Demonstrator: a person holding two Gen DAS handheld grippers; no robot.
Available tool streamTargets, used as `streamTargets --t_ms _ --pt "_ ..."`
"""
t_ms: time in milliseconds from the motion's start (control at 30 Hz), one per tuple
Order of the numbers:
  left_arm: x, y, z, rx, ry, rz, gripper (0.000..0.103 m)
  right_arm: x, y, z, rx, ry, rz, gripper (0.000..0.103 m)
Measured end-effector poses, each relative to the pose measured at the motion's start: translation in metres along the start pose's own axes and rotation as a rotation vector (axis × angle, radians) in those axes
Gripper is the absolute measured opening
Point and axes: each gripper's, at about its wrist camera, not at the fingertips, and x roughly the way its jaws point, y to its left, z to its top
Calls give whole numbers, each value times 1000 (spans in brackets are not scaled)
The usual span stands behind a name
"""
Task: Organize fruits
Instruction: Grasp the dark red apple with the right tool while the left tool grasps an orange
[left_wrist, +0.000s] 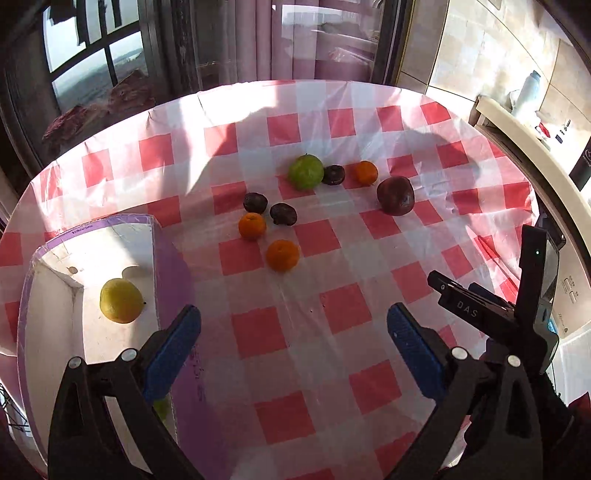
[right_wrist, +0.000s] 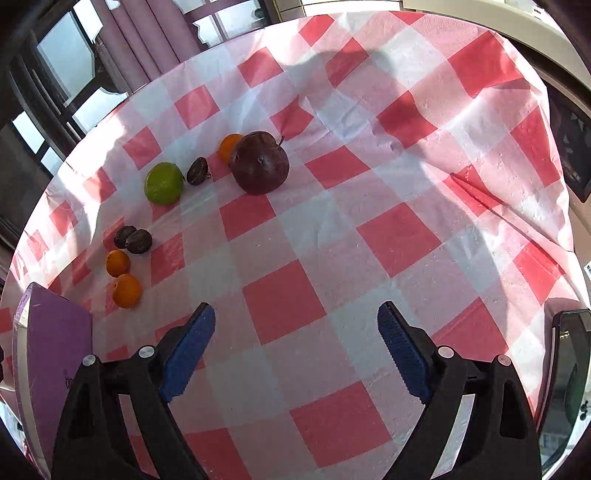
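Loose fruit lies on the red-and-white checked tablecloth (left_wrist: 295, 332): a green apple (left_wrist: 306, 172), a large dark red fruit (left_wrist: 395, 195), three oranges (left_wrist: 282, 255) and three small dark fruits (left_wrist: 283, 213). A yellow fruit (left_wrist: 121, 300) rests inside the purple-rimmed white box (left_wrist: 162, 266) at the left. My left gripper (left_wrist: 293, 325) hovers open and empty beside the box's right wall. My right gripper (right_wrist: 295, 321) is open and empty over bare cloth, with the dark red fruit (right_wrist: 259, 162), the green apple (right_wrist: 163, 183) and the oranges (right_wrist: 126, 290) ahead to its left. The box (right_wrist: 55, 343) shows at that view's left edge.
The other gripper's black body (left_wrist: 517, 302) reaches in at the right of the left wrist view. A white counter (left_wrist: 517, 122) with a bottle runs along the table's right side. Windows and purple curtains (left_wrist: 288, 40) stand behind the table.
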Motion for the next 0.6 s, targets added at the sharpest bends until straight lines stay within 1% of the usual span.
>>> streamTargets --t_ms 67,133,233,300,433,600 --pt "25 -16 -4 29 50 13 101 16 -5 11 -30 11 -9 87" --pt "51 -24 -7 36 101 40 101 33 -4 22 -68 16 -9 87" --pt "87 -23 -13 11 169 93 101 57 8 40 -134 20 -1 87" --pt "106 -16 -16 -17 187 124 100 73 19 51 -176 19 -1 87" --pt "127 -1 -16 -66 168 141 100 102 34 72 -220 9 -15 88" --pt "147 9 -7 -105 120 192 100 122 50 89 -304 -42 -73 87"
